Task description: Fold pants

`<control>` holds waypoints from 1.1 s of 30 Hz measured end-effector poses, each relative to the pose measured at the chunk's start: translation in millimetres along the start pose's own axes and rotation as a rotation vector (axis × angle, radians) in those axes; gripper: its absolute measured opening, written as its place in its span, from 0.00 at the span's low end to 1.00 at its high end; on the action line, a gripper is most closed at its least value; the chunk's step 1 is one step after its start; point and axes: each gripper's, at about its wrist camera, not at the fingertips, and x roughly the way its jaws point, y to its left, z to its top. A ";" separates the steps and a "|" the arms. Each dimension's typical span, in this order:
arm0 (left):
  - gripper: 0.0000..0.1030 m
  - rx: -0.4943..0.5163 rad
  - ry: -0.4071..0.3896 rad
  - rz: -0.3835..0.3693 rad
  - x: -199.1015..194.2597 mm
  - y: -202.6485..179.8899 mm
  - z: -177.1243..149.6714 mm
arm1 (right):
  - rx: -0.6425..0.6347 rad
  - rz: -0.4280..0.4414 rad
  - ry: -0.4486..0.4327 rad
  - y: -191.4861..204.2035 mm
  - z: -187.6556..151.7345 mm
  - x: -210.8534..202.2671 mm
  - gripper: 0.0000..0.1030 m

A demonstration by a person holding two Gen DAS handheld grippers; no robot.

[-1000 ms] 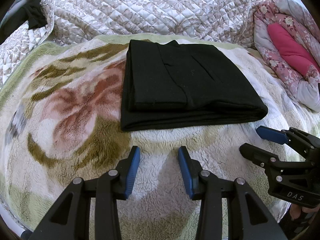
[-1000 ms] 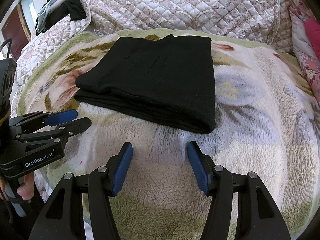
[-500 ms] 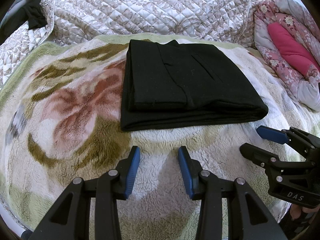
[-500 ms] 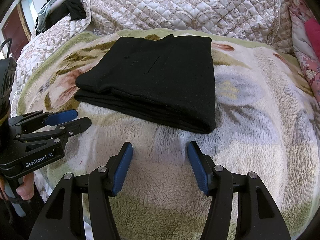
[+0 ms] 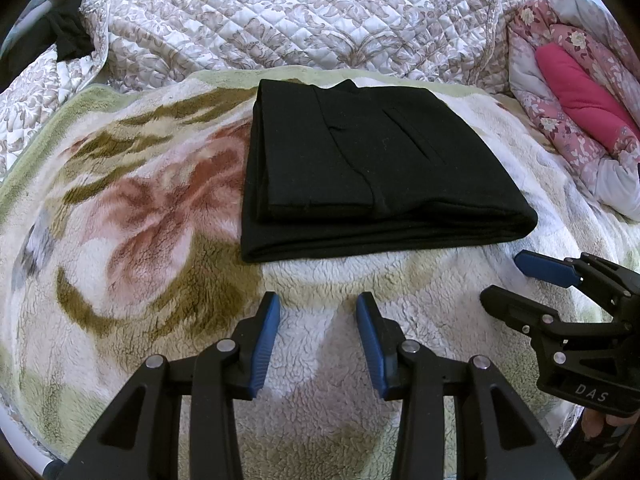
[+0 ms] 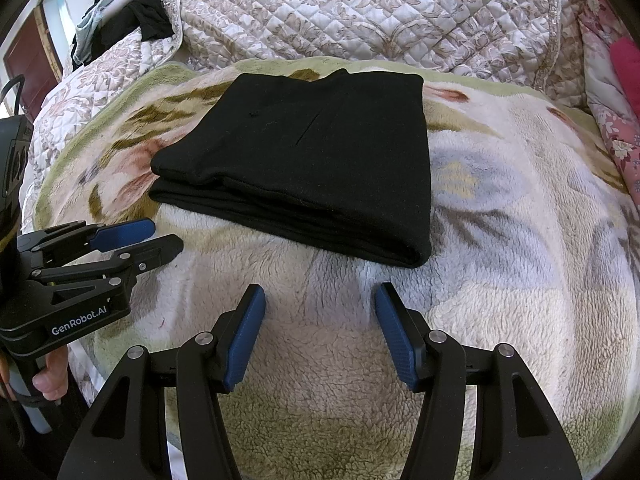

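Jaws on both tools stand spread with nothing between them. Left gripper [image 5: 318, 312] hangs over the fleece blanket [image 5: 132, 248], just short of the near edge of the pants [image 5: 372, 168]; right gripper [image 6: 320, 304] does likewise near the garment's right corner. Neither touches the cloth. The black pants [image 6: 312, 160] lie folded into a flat, layered rectangle on the flowered blanket. Beyond them rises a quilted bedspread [image 5: 280, 16], and a pink floral comforter [image 5: 576, 92] sits bunched at the right.

Pink bundle [image 6: 624, 64] cut by right edge; dark clothes [image 5: 60, 36] partly off-frame.
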 end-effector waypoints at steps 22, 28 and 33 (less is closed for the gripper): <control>0.42 0.006 0.001 0.007 -1.4 0.7 -1.2 | -0.010 -0.005 0.003 1.7 -0.9 0.7 0.56; 0.42 0.007 0.003 0.007 -0.9 -0.5 -0.3 | -0.019 -0.009 0.006 1.9 -1.0 0.8 0.56; 0.42 0.006 0.002 0.008 -1.0 -0.7 -0.4 | -0.020 -0.008 0.006 2.0 -0.9 0.8 0.56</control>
